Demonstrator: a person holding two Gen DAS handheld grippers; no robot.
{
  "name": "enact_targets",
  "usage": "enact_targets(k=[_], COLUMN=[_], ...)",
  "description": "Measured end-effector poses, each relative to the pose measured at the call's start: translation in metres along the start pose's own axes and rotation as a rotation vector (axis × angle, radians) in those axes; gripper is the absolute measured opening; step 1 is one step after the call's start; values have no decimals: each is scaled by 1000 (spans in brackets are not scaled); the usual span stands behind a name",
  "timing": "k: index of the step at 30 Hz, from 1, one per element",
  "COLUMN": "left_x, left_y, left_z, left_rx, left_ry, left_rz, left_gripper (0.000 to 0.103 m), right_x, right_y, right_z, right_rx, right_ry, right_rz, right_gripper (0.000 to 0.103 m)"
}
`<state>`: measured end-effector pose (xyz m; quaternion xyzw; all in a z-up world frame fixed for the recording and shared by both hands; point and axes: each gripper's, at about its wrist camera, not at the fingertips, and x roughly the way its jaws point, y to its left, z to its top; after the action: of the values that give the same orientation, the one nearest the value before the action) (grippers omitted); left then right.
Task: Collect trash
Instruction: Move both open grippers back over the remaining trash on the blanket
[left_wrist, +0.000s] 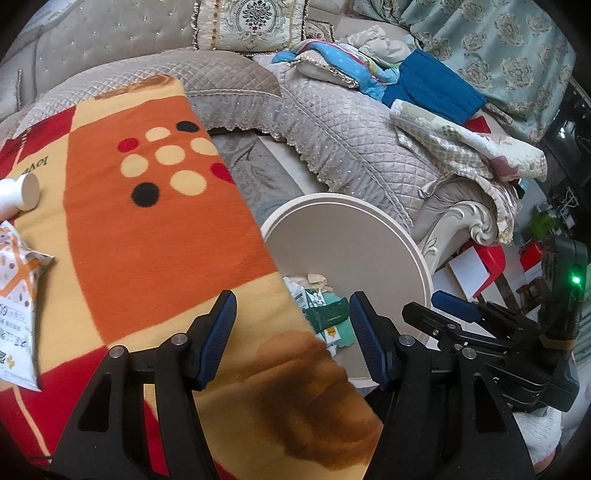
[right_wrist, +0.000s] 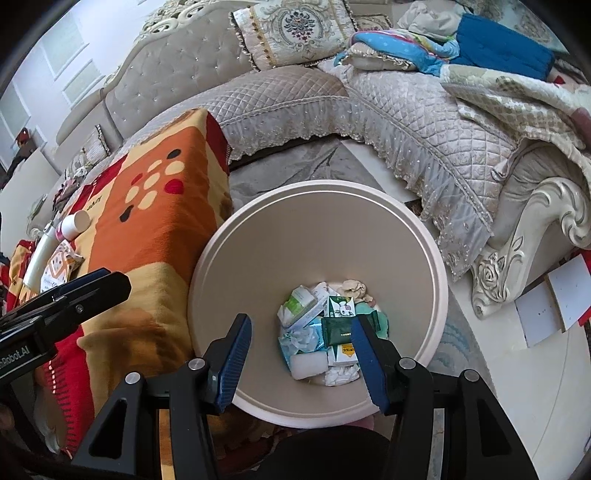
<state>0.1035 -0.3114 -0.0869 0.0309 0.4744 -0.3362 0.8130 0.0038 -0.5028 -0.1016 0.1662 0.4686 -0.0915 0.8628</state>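
- The right claw (right_wrist: 301, 363) hangs over the mouth of the bin (right_wrist: 236, 236), its jaws apart with nothing between them; through the gap only the rubbish at the bottom shows.
- The left claw (left_wrist: 291, 339) is likewise apart and empty, over the near right edge of the blanket-covered table (left_wrist: 166, 229), just left of the bin.
- The two claws sit close together, the left one's finger showing at the left edge of the right wrist view. A careless swing of either could knock them against each other.
- The pile of trash (right_wrist: 325, 332) in the bin, made of cartons, wrappers and tissue, lies low, so overflow looks unlikely.
- The bin stands hard against the table. A bump on its rim from a descending claw could tip or shift it, by my reckoning.
- Trash left to collect lies far to the left on the blanket: a snack bag (left_wrist: 16, 295), a small white bottle (left_wrist: 20, 194) on its side, and a long white tube (right_wrist: 38, 258).
- The bottle is round and could roll off the table if nudged instead of pinched.
- The bag is thin and crinkly; a shallow pinch may slip, or snag the blanket and drag the other pieces along.
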Motion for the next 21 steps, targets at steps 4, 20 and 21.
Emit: enact_targets(k=[4, 20, 21], left_x=[-9, -86, -92], left_y=[8, 98, 109], left_z=[-5, -42, -47], left_rx=[5, -85, -97], left_ry=[-17, -108, -108], left_rz=[27, 163, 174], left_gripper=[62, 62, 62], right_x=[-6, -9, -7], right_y=[14, 103, 110], right_z=[0, -2, -3], right_rx=[-30, -173, -183], right_ry=[-12, -9, -4], right_rz=[4, 102, 110], right_gripper=[54, 55, 55])
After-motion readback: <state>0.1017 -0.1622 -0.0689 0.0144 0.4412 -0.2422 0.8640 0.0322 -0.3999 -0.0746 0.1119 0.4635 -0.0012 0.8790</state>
